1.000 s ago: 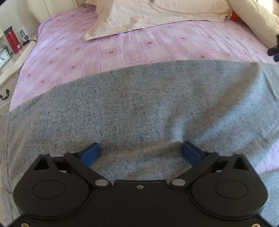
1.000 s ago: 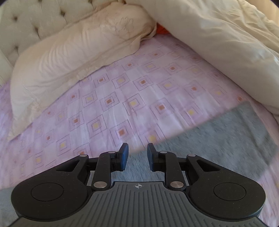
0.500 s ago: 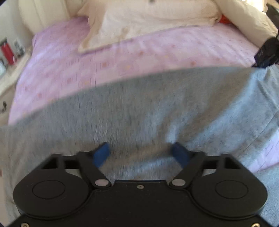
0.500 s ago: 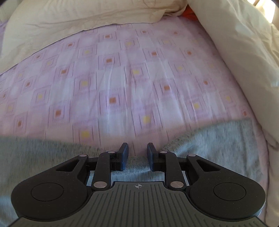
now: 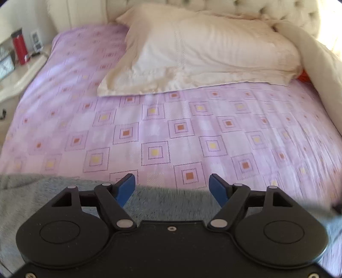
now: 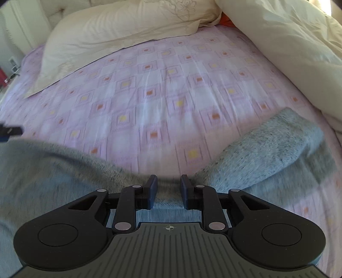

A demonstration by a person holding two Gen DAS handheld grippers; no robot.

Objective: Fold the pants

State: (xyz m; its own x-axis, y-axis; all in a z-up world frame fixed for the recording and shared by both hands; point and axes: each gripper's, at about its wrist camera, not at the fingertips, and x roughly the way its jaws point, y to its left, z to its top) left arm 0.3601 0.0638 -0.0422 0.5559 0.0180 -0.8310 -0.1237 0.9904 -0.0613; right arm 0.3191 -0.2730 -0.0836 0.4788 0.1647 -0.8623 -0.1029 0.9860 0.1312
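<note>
left gripper: black two-finger gripper with blue pads (image 5: 172, 187), at the near edge of its view; jaws spread wide and opening a little, nothing pinched. Grey cloth lies under and between the fingers but the pads don't press it.
right gripper: black two-finger gripper with dark pads (image 6: 168, 190), jaws narrow but not pressed together; a ridge of grey cloth runs between the pads and looks pinched. Contact partly hidden, so this is a judgement.
pants: grey heathered knit pants (image 6: 267, 149), near part of the bed. In the right view they span from near left to near right, with one end humped up at the right, close to the duvet. In the left view only a blurred strip (image 5: 171, 203) shows near the fingers.
bed sheet: lilac sheet with square print, orange and yellow centres (image 5: 181, 128), bare across the middle and far part.
pillow: cream pillow (image 5: 203, 55), far centre, well apart from the pants.
duvet: cream bunched duvet (image 6: 288, 47), far right.
nightstand: white stand, far left, with a red cylinder bottle (image 5: 19, 49).
headboard: cream tufted headboard (image 5: 277, 10), farthest.
progress: early to middle, judged. Cloth is bunched and uneven, no neat flat fold visible; layer count cannot be told.
left to do: bring the held edge across, lay it flat, smooth, make remaining folds.
</note>
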